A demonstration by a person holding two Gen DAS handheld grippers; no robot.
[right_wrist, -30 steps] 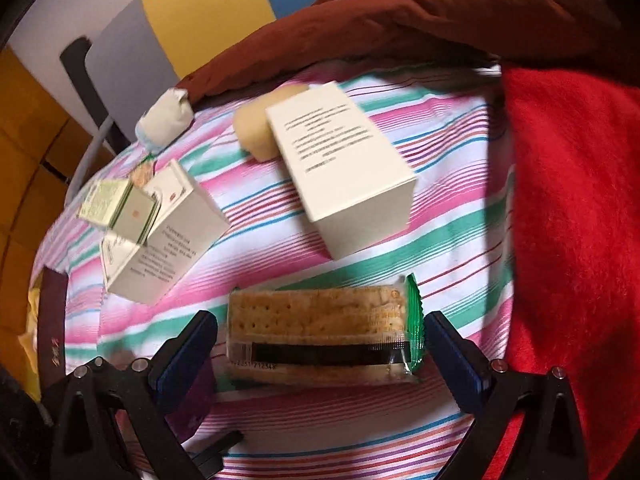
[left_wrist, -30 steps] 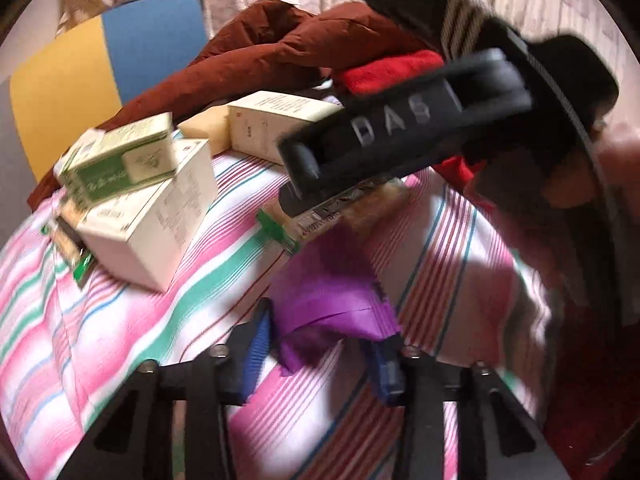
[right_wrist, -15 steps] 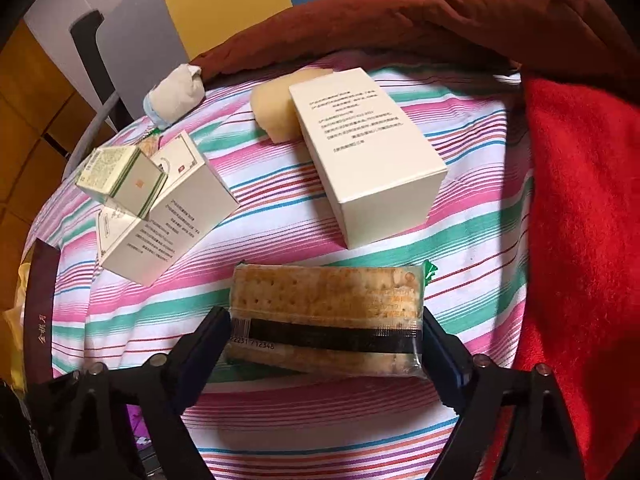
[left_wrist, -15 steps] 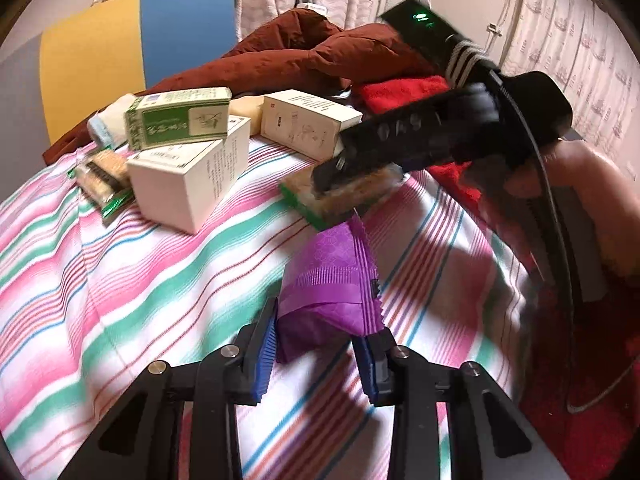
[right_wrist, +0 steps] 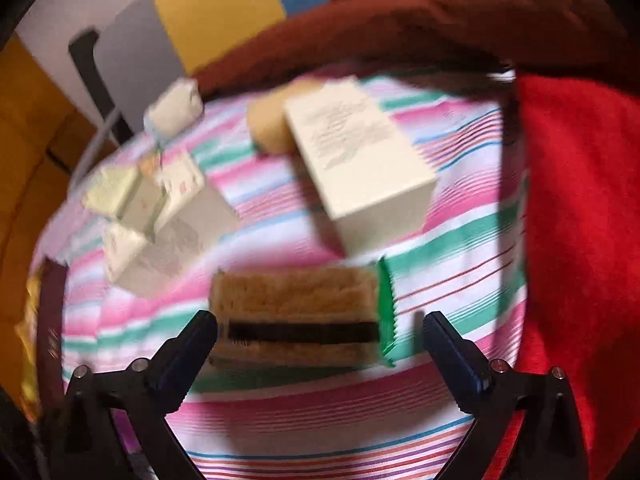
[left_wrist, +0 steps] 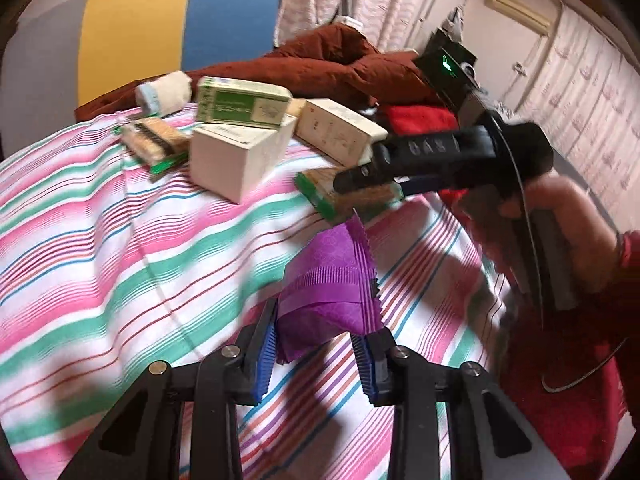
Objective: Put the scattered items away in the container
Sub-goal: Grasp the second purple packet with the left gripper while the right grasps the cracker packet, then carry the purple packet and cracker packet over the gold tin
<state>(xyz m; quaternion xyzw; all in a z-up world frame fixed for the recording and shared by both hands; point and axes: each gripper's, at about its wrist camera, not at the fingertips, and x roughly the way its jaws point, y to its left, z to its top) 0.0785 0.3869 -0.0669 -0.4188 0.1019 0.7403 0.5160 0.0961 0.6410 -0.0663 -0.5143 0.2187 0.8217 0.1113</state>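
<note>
My left gripper is shut on a purple sachet and holds it just above the striped cloth. My right gripper is open around a cracker pack with a green end; the left finger sits by its end, the right finger stands apart from it. The right gripper also shows in the left wrist view, over the cracker pack. No container is in view.
White boxes, a green box, a second cracker pack, a yellow sponge and a rolled white cloth lie on the cloth. A brown blanket and red fabric border it.
My right gripper has opened wider around the cracker pack, its right finger now clear of it. My left gripper has lifted and pulled back a little with the purple sachet.
</note>
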